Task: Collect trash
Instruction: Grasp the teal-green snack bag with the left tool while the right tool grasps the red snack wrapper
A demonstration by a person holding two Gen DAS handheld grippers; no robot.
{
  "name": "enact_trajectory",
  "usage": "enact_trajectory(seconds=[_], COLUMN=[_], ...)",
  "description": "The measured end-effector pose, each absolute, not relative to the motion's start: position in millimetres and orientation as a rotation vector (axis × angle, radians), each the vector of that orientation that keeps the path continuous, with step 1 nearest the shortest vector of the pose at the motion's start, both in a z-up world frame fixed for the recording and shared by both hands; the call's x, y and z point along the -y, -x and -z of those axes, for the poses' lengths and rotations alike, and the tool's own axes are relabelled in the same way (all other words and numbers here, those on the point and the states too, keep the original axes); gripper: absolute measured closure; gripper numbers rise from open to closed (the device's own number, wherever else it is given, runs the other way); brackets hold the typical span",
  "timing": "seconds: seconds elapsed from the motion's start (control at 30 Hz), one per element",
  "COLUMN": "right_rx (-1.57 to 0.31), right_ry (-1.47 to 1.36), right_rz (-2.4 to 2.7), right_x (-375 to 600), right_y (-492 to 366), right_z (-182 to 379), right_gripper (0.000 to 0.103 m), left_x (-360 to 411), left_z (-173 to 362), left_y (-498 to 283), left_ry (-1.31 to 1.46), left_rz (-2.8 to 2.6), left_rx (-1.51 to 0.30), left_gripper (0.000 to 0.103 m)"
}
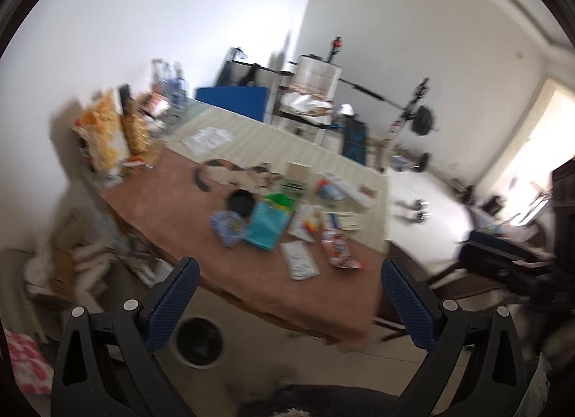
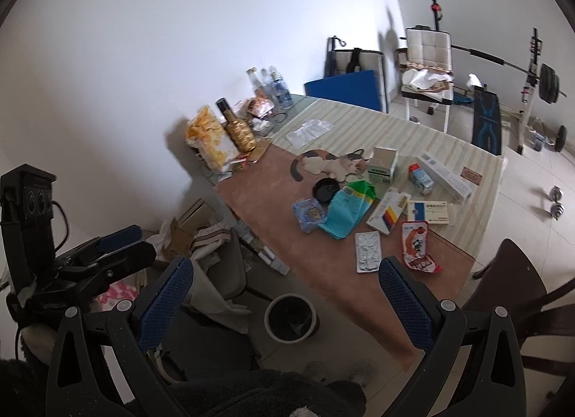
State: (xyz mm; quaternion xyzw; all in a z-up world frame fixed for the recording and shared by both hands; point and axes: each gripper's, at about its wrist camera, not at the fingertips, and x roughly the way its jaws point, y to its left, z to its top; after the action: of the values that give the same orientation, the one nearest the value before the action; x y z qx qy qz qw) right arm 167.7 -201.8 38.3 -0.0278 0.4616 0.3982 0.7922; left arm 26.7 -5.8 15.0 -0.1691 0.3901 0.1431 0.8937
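While both grippers are held back from the table (image 2: 273,201), no item of trash is yet grasped. The right gripper (image 2: 284,295) is shown with its jaws wide apart and empty; the left gripper (image 1: 289,300) is likewise spread and empty, and it also appears at the left edge of the right wrist view. The trash is seen scattered across the near half of the table: a silver blister pack (image 2: 367,251) and a red and white wrapper (image 2: 417,246) lie nearest the edge, a teal bag (image 2: 343,210) and a small blue packet (image 2: 309,215) lie just beyond, and several cartons, among them a white box (image 2: 433,213), lie farther right. A black dish (image 2: 327,190) is touched by the teal bag. A cat (image 2: 329,163) is stretched out behind these items. The bin (image 2: 291,316) stands on the floor just below the near table edge, between the two blue fingers in the right wrist view. The left wrist view is blurred, so fine detail there cannot be read.

The step in hand is judged to be the first approach. The nearest flat pieces are best taken first; a flat foil pack is likely to need one finger slid under an edge. The cat is best avoided. Each item is then to be released directly above the bin.
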Motion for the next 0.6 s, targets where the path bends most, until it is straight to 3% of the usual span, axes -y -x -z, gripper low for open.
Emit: enact_trajectory(seconds=[0.27, 0.6], right_rx=[-1.116, -1.415], right_ry=[0.050, 0.163], right_rz=[-0.579, -0.321], right_x=[213, 199], right_y=[-219, -373], right_z=[42, 253], right_gripper=[0.000, 0.000], left_x=[-8, -39], left_z=[77, 210], left_y=[-99, -208], left_ry=[0.235, 0.242], left_rz=[-0.515, -0.555], left_rx=[-0.971, -1.241], left_gripper=[0.000, 0.000])
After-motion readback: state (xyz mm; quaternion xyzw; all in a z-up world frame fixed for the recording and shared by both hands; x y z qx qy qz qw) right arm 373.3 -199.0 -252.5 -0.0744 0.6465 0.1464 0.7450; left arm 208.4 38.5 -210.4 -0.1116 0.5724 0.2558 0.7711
